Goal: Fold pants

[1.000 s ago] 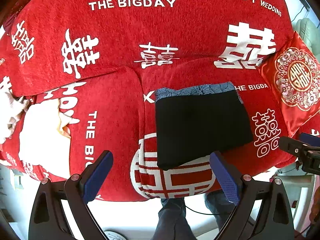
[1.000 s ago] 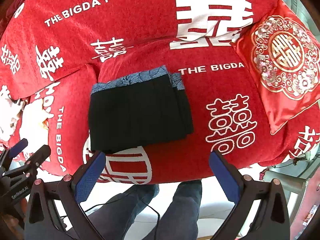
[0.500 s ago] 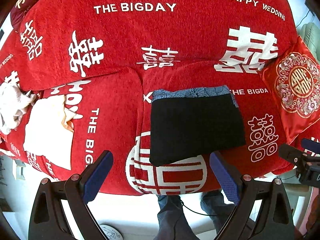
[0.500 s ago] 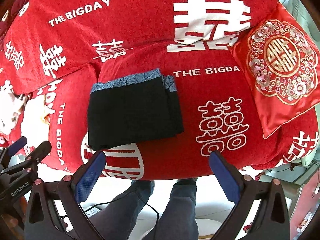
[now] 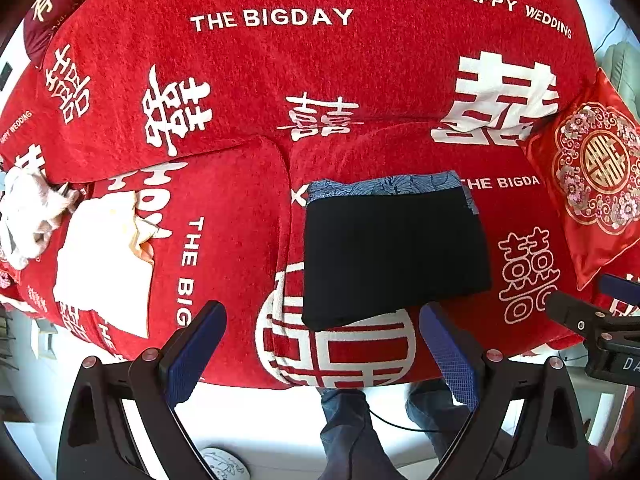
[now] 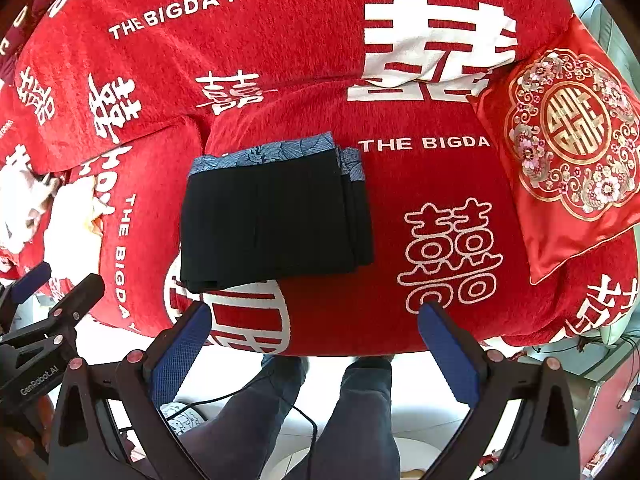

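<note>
The black pants (image 5: 394, 254) lie folded into a flat rectangle with a blue patterned waistband along the far edge, on the red sofa seat (image 5: 240, 240). They also show in the right wrist view (image 6: 272, 220). My left gripper (image 5: 322, 350) is open and empty, held above the seat's front edge, near the pants' front edge. My right gripper (image 6: 314, 354) is open and empty, held in front of the sofa, right of the pants. Each gripper shows at the edge of the other's view.
White and cream clothes (image 5: 100, 256) lie on the left seat cushion. A red embroidered cushion (image 6: 568, 148) leans at the right end. The person's legs (image 6: 360, 412) stand on the white floor in front of the sofa.
Both grippers have drawn back from the sofa, so the folded pants look smaller and farther. The pants have not moved. Both grippers stay open.
</note>
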### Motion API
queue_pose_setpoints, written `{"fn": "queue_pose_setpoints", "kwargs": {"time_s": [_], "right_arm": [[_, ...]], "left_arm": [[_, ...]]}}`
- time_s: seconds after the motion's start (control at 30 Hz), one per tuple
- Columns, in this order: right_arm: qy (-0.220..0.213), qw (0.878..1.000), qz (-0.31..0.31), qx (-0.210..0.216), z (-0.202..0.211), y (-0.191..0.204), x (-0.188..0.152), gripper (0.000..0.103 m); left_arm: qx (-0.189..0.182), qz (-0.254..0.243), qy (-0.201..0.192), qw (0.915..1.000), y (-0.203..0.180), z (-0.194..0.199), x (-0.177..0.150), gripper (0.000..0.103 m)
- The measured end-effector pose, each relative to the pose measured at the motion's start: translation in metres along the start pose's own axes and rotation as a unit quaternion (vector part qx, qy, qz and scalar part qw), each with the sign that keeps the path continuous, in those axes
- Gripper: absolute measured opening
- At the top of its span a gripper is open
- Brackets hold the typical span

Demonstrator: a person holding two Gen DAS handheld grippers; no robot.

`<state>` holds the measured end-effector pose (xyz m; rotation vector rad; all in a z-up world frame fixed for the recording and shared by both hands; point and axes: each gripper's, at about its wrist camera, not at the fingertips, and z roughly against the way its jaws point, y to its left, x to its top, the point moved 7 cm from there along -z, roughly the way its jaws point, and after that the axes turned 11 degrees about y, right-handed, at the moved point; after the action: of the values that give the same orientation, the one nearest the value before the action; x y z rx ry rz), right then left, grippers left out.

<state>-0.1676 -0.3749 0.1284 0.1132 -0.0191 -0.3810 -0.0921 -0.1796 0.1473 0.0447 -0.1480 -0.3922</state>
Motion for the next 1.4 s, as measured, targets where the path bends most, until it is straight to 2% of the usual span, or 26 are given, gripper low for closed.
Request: {"fn": "queue_pose_setpoints", "kwargs": {"time_s": [1.4], "right_arm": [[-0.011,1.000,0.017,-0.011,0.0064,0.0061,0.0073,0.103]], "left_arm": [[-0.004,-0.005,-0.007,1.0000,0.0016,0.0059,0.0065,0.098]]}}
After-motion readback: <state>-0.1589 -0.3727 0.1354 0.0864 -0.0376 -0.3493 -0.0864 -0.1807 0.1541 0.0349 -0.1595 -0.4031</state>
